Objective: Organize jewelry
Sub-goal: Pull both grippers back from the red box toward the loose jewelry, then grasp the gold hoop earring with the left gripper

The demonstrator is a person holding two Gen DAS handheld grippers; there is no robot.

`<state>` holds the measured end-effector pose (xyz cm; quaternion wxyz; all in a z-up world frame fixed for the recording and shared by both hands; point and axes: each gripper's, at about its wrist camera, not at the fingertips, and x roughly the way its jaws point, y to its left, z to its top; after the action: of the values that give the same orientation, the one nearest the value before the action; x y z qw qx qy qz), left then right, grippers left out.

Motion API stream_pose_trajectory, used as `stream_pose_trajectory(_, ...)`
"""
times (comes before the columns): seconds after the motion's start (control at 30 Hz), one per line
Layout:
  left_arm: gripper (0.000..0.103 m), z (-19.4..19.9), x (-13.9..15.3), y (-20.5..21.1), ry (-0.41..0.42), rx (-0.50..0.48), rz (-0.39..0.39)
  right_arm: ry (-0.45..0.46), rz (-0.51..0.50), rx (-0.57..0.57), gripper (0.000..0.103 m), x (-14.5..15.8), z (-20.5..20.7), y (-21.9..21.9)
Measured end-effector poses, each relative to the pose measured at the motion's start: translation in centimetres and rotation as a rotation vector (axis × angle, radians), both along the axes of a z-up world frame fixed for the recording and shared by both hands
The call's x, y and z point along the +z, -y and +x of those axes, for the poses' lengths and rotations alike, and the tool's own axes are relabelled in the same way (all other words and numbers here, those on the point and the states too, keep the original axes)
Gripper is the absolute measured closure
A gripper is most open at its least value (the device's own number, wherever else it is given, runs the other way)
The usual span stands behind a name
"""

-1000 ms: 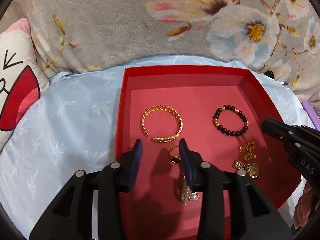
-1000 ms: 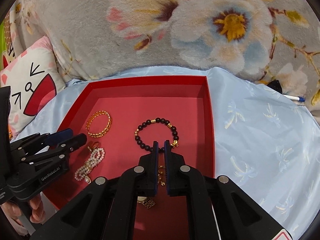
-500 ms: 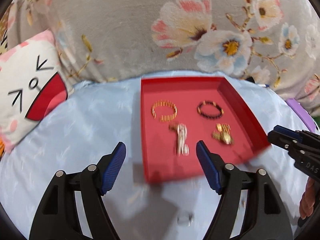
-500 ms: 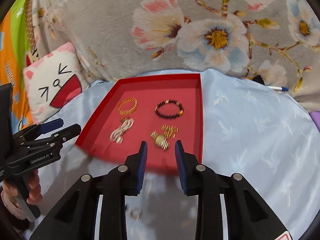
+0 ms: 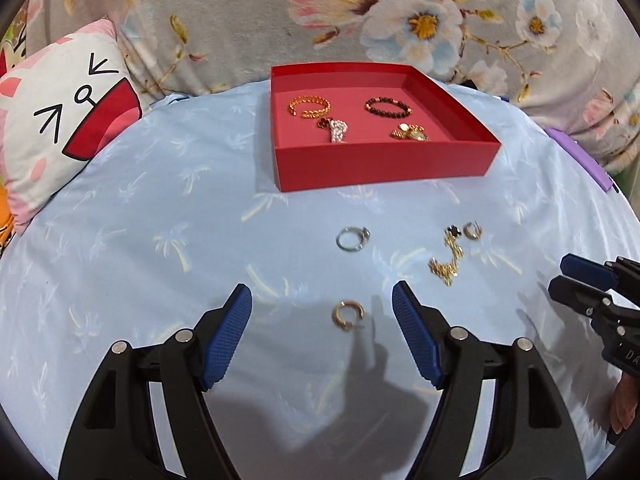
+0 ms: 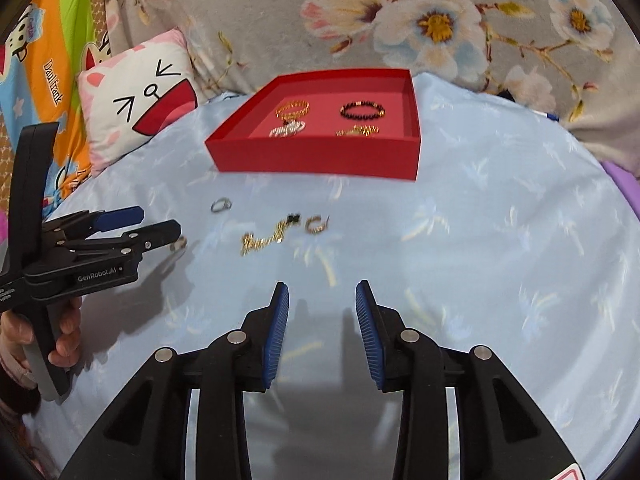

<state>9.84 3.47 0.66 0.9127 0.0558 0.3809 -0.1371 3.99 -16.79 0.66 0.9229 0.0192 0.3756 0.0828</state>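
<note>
A: Entry, this moment. Left gripper (image 5: 322,334) — state?

B: Released. Jaws stand wide apart and have just been opening; nothing gripped. A small gold hoop earring (image 5: 347,314) lies on the blue sheet (image 5: 140,240) in the gap between the fingers, touching neither pad.

A: Right gripper (image 6: 321,334)?

B: Also released, a narrower gap than the left. Its jaws have just been opening too. Only bare sheet shows between them.

A: Where is the jewelry?

B: Split in two lots. In the red box (image 5: 384,164), at the far side of the sheet: a gold bangle (image 5: 309,106) at back left, a dark bead bracelet (image 5: 387,107) at back right, a pearl piece (image 5: 338,130) at front left with a small dark-stoned item touching it, and a gold watch and chain (image 5: 409,133) at front right.

A: And outside the box?

B: Loose on the sheet, between box and grippers: a silver ring (image 5: 352,238), a gold chain (image 5: 446,262) with a dark charm at its far end, a second gold hoop earring (image 5: 473,231) just beside that charm. The first hoop is nearest, in the left gripper's gap.

A: Surroundings?

B: Cat-face pillow (image 5: 60,128) at left, floral blanket (image 5: 240,12) behind the box. From the right wrist view, a hand (image 6: 60,340) grips the left gripper's handle. That view is slightly blurred; the chain's detail cannot be read there.
</note>
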Motion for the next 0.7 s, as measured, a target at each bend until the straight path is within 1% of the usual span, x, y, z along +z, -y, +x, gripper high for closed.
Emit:
stream_pose_trajectory(0.1, 0.033, -0.1, -0.4, 0.6, -0.007, -0.003, 0.015, -0.023, 0.021, 0.004, 0.068, -0.8, -0.4, 0.0)
stream_pose_trajectory(0.2, 0.033, 0.3, -0.6, 0.7, -0.032, -0.001, 0.002, -0.03, 0.03, 0.007, 0.068, -0.9, -0.2, -0.1)
stream_pose_trajectory(0.37, 0.034, 0.8, -1.2, 1.0, -0.066, 0.004, 0.014, -0.048, 0.04, 0.006, 0.068, -1.1, 0.0, -0.1)
stream_pose_trajectory(0.43, 0.037, 1.0, -1.5, 1.0, -0.082, 0.006, 0.015, -0.055, 0.042, 0.006, 0.068, -1.2, 0.1, 0.0)
stream_pose_trajectory(0.47, 0.041, 1.1, -1.6, 0.9, -0.087, 0.012, 0.016, -0.058, 0.043, 0.007, 0.068, -1.2, 0.2, 0.0)
stream_pose_trajectory(0.57, 0.043, 1.1, -1.5, 1.0, -0.084, 0.02, 0.021, -0.059, 0.04, 0.011, 0.068, -1.2, 0.2, -0.1)
stream_pose_trajectory(0.63, 0.047, 1.1, -1.5, 0.9, -0.081, 0.023, 0.025, -0.059, 0.039, 0.012, 0.068, -1.3, 0.1, -0.1)
stream_pose_trajectory(0.7, 0.057, 1.0, -1.5, 0.9, -0.077, 0.023, 0.025, -0.061, 0.039, 0.013, 0.068, -1.3, 0.2, -0.1)
